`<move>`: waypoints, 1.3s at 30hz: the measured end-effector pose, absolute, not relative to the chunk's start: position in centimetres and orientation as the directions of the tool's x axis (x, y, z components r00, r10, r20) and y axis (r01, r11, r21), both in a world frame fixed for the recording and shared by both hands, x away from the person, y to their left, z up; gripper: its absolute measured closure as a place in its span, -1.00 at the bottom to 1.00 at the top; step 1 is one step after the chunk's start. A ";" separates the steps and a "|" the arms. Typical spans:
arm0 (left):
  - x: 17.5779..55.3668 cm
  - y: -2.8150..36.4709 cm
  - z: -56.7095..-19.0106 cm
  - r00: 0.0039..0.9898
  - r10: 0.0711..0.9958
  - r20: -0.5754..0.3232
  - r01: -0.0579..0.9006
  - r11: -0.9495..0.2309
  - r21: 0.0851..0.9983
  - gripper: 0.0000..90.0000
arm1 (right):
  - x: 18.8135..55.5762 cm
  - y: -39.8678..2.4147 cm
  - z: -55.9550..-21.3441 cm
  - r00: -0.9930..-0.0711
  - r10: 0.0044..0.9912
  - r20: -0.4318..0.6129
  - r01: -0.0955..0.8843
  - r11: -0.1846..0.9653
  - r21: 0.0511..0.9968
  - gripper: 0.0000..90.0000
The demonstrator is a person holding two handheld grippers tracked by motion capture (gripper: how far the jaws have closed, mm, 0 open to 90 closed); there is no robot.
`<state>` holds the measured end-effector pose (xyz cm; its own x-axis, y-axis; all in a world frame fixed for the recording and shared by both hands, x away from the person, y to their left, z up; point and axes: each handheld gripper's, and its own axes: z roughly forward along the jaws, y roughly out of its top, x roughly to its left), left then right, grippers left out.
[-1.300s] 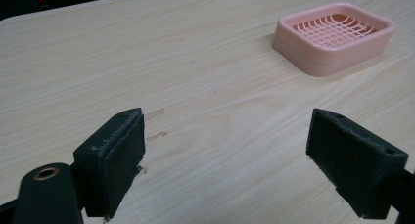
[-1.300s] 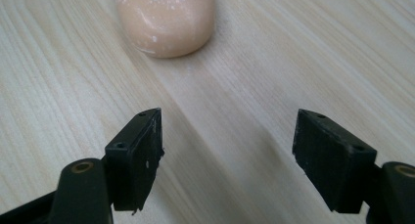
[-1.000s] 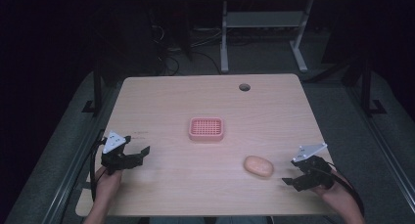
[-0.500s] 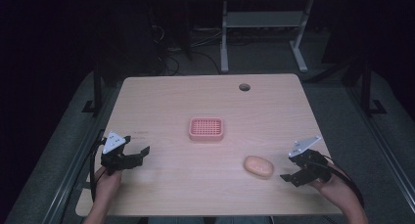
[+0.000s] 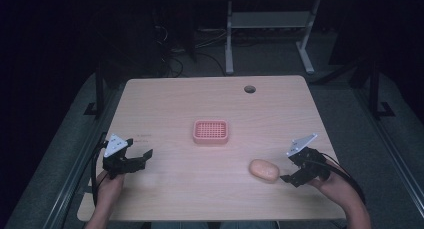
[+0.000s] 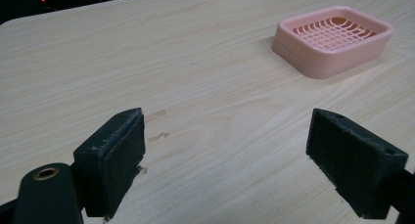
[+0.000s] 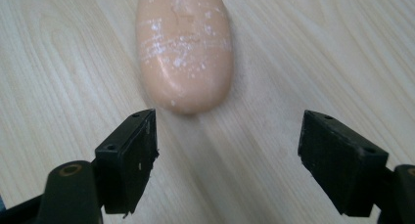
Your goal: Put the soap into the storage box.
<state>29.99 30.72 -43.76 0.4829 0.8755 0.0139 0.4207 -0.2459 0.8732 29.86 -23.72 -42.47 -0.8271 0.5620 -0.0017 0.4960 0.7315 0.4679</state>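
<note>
An orange oval soap bar lies on the wooden table, right of the middle near the front. My right gripper stands open just right of the bar, its jaws pointing at it, with nothing between them. A pink slotted soap dish sits at the table's middle, with nothing in it. At the front left my left gripper is open over bare wood, well short of the dish.
A round cable hole is near the table's far edge. Metal desk legs and cables stand on the dark floor behind. A faint scuff mark shows on the wood ahead of the left gripper.
My right gripper has moved left and forward, closer to the soap bar. The left gripper, soap and dish have stayed where they were.
</note>
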 end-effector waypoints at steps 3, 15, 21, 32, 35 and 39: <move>30.0 30.8 -43.8 0.482 0.876 0.011 0.420 -0.242 0.875 -0.69 | 30.1 -23.4 -42.6 -0.839 0.544 -0.016 0.477 0.750 0.457 -0.51; 30.0 30.7 -43.8 0.483 0.875 0.012 0.420 -0.244 0.874 -0.69 | 30.6 -21.7 -42.8 -0.861 0.507 -0.033 0.442 0.781 0.440 -0.51; 30.0 30.7 -43.8 0.484 0.875 0.010 0.420 -0.242 0.874 -0.69 | 30.9 -20.6 -43.0 -0.872 0.488 -0.037 0.427 0.797 0.427 -0.50; 30.0 30.7 -43.8 0.483 0.875 0.008 0.423 -0.242 0.873 -0.69 | 31.2 -19.4 -43.3 -0.884 0.465 -0.054 0.404 0.815 0.416 -0.49; 30.0 30.8 -43.7 0.487 0.873 0.014 0.427 -0.253 0.868 -0.68 | 31.3 -18.9 -43.6 -0.889 0.455 -0.052 0.398 0.822 0.407 -0.49; 30.0 30.7 -43.7 0.486 0.874 0.013 0.425 -0.249 0.870 -0.68 | 31.4 -18.5 -43.8 -0.893 0.447 -0.049 0.391 0.827 0.404 -0.50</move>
<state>29.96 30.74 -43.73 0.4863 0.8737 0.0129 0.4247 -0.2492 0.8703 31.40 -18.47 -43.75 -0.8932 0.4470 -0.0489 0.3915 0.8265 0.4045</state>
